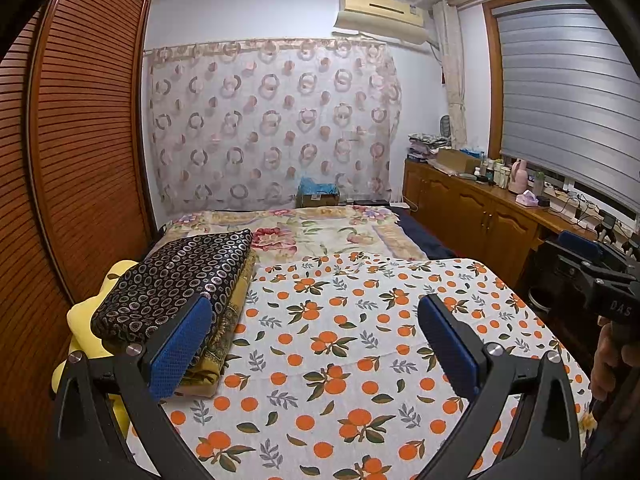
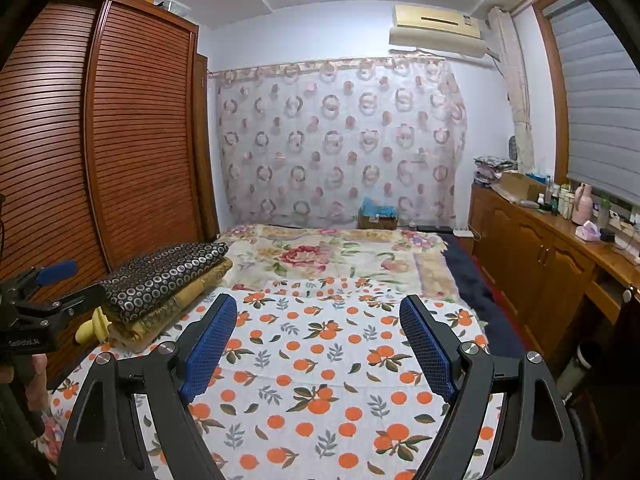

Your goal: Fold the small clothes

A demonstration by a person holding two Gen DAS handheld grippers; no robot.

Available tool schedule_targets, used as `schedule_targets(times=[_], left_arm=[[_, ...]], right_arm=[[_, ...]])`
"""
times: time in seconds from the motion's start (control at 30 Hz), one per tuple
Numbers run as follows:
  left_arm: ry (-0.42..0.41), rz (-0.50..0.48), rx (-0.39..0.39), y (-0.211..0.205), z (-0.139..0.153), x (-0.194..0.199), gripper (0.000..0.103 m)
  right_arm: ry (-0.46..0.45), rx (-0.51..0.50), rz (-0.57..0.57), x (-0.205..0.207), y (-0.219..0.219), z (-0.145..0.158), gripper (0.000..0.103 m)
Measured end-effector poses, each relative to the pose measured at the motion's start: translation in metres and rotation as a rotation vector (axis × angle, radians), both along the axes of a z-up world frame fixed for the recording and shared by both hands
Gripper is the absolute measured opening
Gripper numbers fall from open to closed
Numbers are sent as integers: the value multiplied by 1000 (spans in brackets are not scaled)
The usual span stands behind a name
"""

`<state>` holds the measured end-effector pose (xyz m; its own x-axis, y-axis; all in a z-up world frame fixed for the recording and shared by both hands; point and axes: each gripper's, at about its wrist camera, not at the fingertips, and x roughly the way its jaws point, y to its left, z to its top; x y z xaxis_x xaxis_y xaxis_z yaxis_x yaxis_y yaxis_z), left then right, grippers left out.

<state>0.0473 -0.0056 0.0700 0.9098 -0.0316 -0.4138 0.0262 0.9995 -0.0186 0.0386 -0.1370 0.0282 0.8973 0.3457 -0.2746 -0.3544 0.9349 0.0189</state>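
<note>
Flat orange-print cloth (image 1: 340,340); beside it a stack of patterned folded fabrics (image 1: 176,296).

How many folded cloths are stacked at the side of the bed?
2, maybe more hidden: a black ring-patterned cloth on top, a yellow-brown cloth directly under it, both by the wardrobe side of the bed.

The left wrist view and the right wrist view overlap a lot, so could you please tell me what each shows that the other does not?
Only the left wrist view shows the right claw from outside, at its right edge. Only the right wrist view shows the left claw from outside, at its left edge. Both share the orange-print cloth, the stack of folded fabrics, the louvred wardrobe, and each camera's own claw open and empty.
</note>
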Motion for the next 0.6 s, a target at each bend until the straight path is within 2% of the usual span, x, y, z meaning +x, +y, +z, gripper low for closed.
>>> schedule_targets(times=[0.6], left_arm=[[-1,0,-1,1,-1,-2,103]], right_arm=[[0,0,1,0,-1,0,85]])
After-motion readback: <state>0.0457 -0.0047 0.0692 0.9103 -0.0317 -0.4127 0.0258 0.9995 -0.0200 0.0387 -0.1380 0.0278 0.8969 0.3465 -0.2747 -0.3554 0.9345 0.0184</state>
